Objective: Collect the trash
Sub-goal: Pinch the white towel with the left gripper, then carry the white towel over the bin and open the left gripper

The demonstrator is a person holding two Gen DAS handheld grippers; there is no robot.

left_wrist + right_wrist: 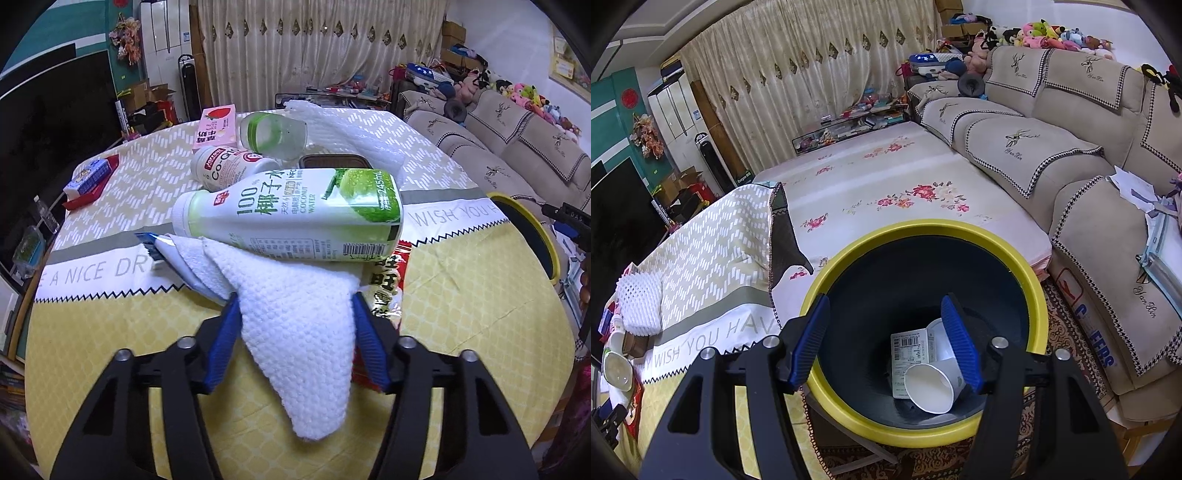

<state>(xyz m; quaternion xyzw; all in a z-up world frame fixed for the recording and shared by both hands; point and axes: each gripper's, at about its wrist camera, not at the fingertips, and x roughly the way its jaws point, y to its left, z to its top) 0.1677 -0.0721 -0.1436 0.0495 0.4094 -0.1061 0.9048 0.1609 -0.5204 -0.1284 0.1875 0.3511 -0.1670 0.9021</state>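
A white paper towel (295,332) lies crumpled on the yellow tablecloth (480,314), with my left gripper (294,297) shut on it, a blue pad against each side. Just beyond lies a coconut water bottle (295,214) on its side, a red snack wrapper (388,280) under its right end. My right gripper (885,299) hangs open over the yellow-rimmed bin (923,225), nothing between its fingers. At the bottom of the bin are two paper cups (931,387) and a printed label (908,350).
Farther back on the table are a Co-Q10 bottle (229,166), a clear green-banded cup (273,134), a pink box (216,127), white foam netting (351,129) and a brown tray (336,160). A blue wrapper (151,242) lies at left. The bin's rim (546,236) shows at the right edge, a sofa (1071,147) behind.
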